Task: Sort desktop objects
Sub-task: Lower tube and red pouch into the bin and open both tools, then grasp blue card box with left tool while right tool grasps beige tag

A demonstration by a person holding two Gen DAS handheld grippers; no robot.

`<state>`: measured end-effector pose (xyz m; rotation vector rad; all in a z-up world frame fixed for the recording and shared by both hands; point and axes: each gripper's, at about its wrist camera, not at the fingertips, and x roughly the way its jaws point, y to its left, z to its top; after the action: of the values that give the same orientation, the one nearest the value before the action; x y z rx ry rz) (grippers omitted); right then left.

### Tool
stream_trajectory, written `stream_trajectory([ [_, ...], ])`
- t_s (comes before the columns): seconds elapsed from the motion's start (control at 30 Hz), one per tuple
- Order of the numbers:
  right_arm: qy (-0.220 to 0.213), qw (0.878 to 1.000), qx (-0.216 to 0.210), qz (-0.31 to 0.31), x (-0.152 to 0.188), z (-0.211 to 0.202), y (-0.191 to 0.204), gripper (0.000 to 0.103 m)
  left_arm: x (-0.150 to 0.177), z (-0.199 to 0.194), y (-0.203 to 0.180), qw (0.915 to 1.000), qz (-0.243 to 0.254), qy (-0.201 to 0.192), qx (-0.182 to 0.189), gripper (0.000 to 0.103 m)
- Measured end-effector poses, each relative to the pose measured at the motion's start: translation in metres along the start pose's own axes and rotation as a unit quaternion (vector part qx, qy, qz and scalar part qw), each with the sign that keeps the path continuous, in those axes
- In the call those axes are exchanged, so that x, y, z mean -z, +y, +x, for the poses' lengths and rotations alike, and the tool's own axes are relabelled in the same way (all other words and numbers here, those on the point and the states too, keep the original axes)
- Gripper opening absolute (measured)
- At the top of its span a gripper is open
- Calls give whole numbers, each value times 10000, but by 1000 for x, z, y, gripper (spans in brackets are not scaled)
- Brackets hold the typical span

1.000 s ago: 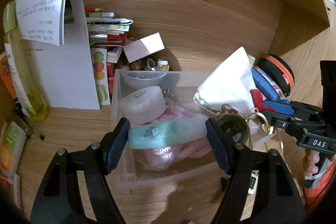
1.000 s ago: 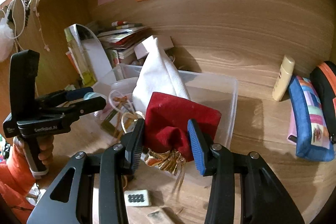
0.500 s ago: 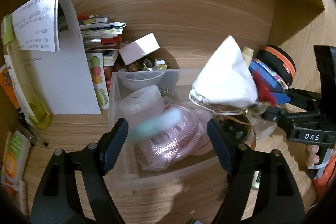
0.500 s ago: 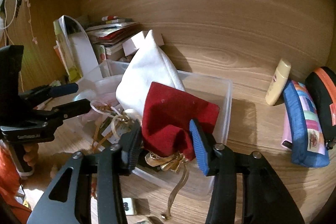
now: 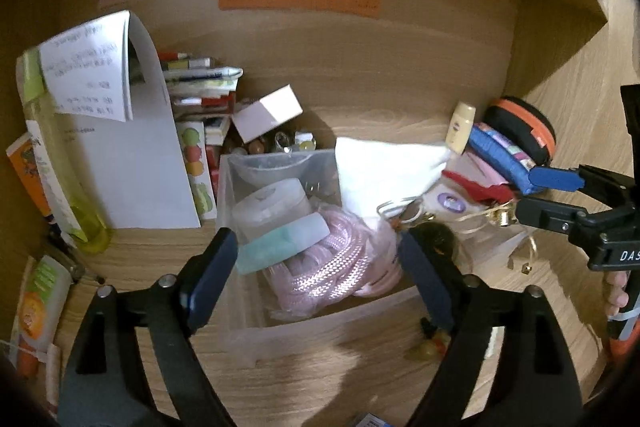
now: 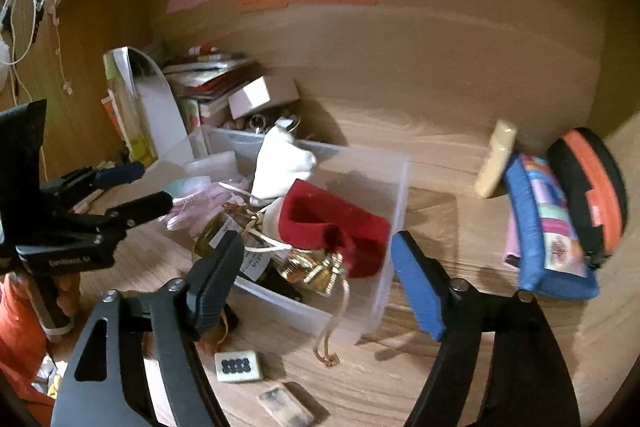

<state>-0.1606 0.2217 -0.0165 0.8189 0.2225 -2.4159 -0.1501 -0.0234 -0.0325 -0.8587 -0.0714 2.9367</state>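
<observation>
Red velvet pouch point(image 6: 336, 227) with gold tassel and cord point(image 6: 320, 271), soft and creased, lying in the right-hand clear plastic bin point(image 6: 396, 187), cord trailing over the near wall onto the wooden desk point(image 6: 460, 155). Teal oblong case point(image 5: 284, 245), translucent, resting tilted atop a pink coiled rope point(image 5: 324, 267) in the left-hand clear bin point(image 5: 240, 331). Right gripper point(image 6: 316, 283): jaws spread wide, empty, hovering just in front of the pouch, touching nothing. Left gripper point(image 5: 316, 279): jaws likewise wide apart, empty, poised over the near edge of its bin, near finger just beside the teal case; contact not discernible. Left bin contents: 1 round frosted container point(image 5: 272, 203), 1 clear bowl point(image 5: 272, 167) at the back, the rope, the teal case. Right bin contents: 1 white cloth bag point(image 6: 284, 163), the red pouch, a dark jar with paper label point(image 6: 224, 239), assorted gold trinkets. Outside the bins: 1 mahjong tile point(image 6: 239, 366) on the desk in front, 1 cream tube point(image 6: 496, 157), 1 blue patterned pencil case point(image 6: 548, 227), 1 black-and-orange zip case point(image 6: 592, 187) to the right, a stack of booklets point(image 5: 200, 87) and a small white box point(image 5: 268, 111) behind. 3 coloured paper notes on the back panel point(image 5: 440, 67).
</observation>
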Motion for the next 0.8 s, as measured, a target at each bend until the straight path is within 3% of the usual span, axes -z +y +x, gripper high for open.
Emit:
stream_trajectory([
  [0.3, -11, 9999, 132, -50, 19, -24, 4, 80, 7, -29, -12, 9993, 335, -27, -167, 97],
  [0.47, 182, 9996, 156, -136, 34, -22, 5, 80, 24, -34, -11, 9984, 446, 302, -193, 97],
  [0.67, 585, 9982, 125, -41, 56, -12, 0, 80, 49, -33, 3, 9961, 249, 844, -87, 97],
  [0.8, 797, 9968, 73, 27, 71, -7, -2, 80, 64, -41, 11, 9951, 335, 899, -228, 97],
])
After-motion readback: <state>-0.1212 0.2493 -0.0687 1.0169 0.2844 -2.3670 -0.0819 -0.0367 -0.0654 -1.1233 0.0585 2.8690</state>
